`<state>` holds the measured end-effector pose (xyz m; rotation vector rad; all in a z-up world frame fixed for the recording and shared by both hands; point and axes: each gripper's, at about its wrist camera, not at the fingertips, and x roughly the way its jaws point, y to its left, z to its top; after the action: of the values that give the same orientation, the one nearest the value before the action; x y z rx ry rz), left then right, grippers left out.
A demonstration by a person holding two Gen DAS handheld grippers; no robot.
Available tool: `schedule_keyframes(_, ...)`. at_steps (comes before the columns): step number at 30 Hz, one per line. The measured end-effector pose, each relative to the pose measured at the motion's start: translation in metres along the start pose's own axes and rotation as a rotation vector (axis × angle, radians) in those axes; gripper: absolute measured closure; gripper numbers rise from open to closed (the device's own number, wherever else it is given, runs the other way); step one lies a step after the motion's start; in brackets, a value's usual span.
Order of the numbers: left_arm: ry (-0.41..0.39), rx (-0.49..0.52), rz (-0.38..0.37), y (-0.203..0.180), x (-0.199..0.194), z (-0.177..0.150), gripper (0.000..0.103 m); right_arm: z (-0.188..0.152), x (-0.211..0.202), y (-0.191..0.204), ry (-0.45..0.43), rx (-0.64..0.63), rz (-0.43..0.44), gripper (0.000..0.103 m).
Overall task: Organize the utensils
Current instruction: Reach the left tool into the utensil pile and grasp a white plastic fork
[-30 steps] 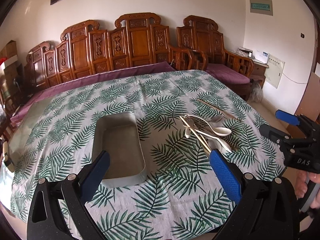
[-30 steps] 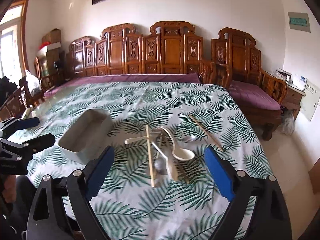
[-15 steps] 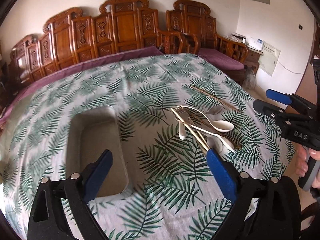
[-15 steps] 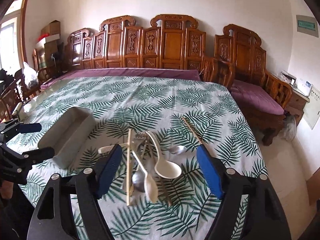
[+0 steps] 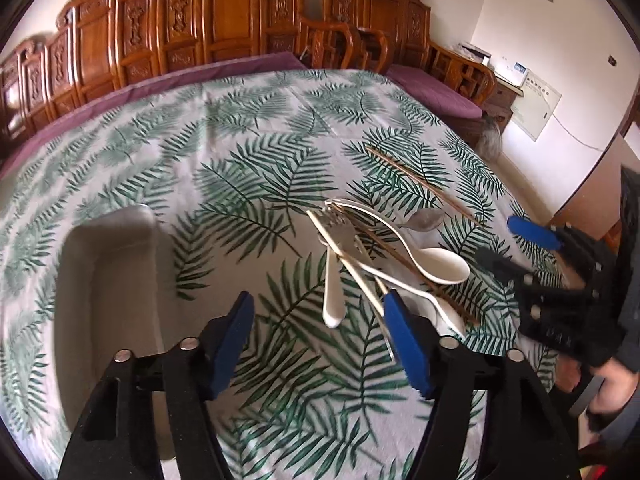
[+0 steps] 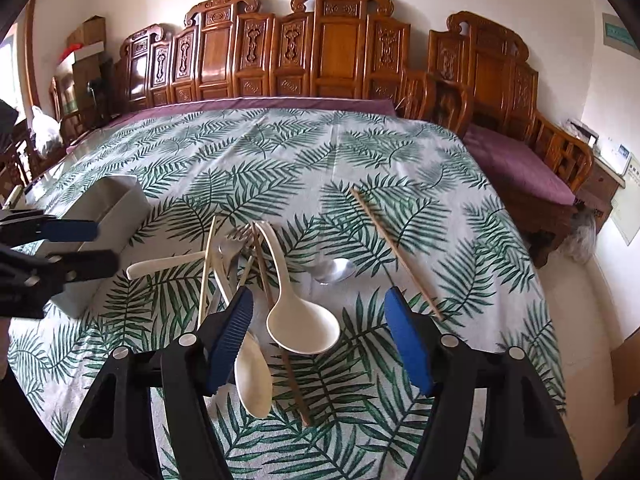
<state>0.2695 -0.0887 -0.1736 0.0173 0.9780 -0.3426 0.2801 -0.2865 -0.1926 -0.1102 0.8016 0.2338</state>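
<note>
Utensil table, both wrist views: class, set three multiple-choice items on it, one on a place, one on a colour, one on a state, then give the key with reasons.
1. Where does the lone chopstick lie, seen from the right wrist?
A. right of the utensil pile
B. inside the tray
C. under the big white spoon

2. What colour are the pads on the jaws?
A. red
B. blue
C. yellow

3. What does the grey tray hold?
A. all the spoons
B. one fork
C. nothing visible

Key: 1 A, it lies alone on the cloth, right of the pile. 2 B, both grippers show blue pads. 3 C, its visible inside is bare; every utensil lies on the tablecloth.
</note>
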Motion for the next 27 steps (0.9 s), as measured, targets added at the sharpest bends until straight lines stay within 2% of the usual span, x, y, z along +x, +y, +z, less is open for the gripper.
schedule_keyframes(5, 0.075, -0.057, -0.039, 0.004, 0.031, 0.01, 0.056, -0.003, 0.006, 0.001, 0.017, -0.007, 0.003, 0.033)
schedule_keyframes(10, 0.126, -0.074, -0.047, 0.004, 0.053, 0.018, 0.065, -0.003, 0.01, -0.003, 0.025, -0.004, -0.001, 0.033)
schedule_keyframes(14, 0.158, -0.1, -0.069, 0.005, 0.066, 0.023, 0.079, -0.004, 0.013, -0.004, 0.034, -0.005, 0.006, 0.033)
schedule_keyframes(18, 0.205, -0.125, -0.092, 0.007, 0.077, 0.024, 0.084, -0.005, 0.014, -0.003, 0.037, -0.006, 0.007, 0.033)
schedule_keyframes(19, 0.219, -0.13, -0.094, 0.007, 0.079, 0.024, 0.088, -0.005, 0.014, -0.004, 0.038, -0.006, 0.007, 0.033)
schedule_keyframes(20, 0.224, -0.134, -0.095, 0.007, 0.081, 0.024, 0.093, -0.006, 0.013, -0.004, 0.038, -0.006, 0.007, 0.033)
schedule_keyframes(27, 0.171, -0.116, -0.08, 0.004, 0.064, 0.023, 0.093, -0.007, 0.013, -0.002, 0.043, -0.016, 0.005, 0.033)
